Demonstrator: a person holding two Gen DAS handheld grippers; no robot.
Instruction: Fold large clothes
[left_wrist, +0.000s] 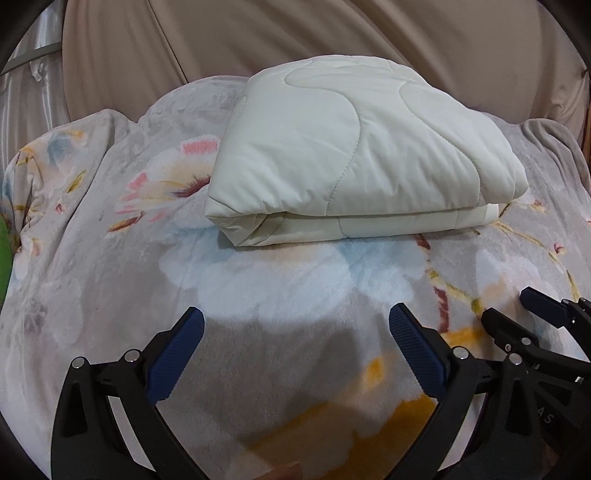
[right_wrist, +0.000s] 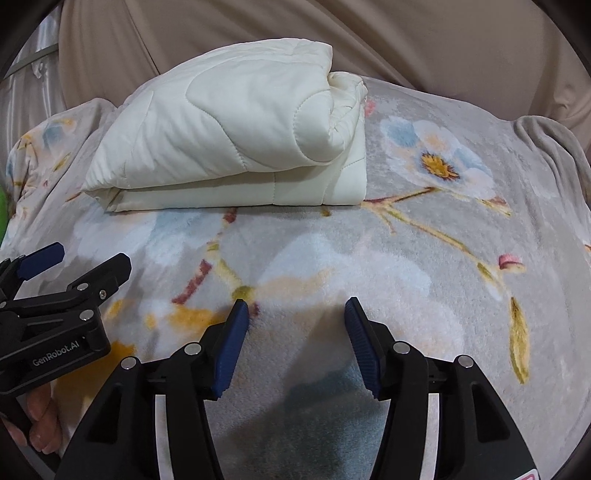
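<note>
**Folded quilt on the floral blanket, both grippers apart from it**

A cream-white quilted padded garment or cover, stitched in wavy lines, lies folded into a thick rectangular bundle on a grey plush blanket printed with blue, pink and yellow flowers. The bundle sits toward the far side of the blanket, in front of a beige draped fabric backdrop. From the right wrist view the same bundle shows its layered edges, with a rolled end at its right side.

The left gripper, black with ribbed blue pads, has its jaws spread wide and holds nothing; it hovers over the near part of the blanket, well apart from the bundle. The right gripper has its jaws parted to a moderate gap, also empty, over the blanket's flower print and clear of the bundle. The two grippers are side by side, each visible at the edge of the other's view. At the lower left of the right wrist view, fingers of the person's left hand grip the left gripper's handle.
</note>
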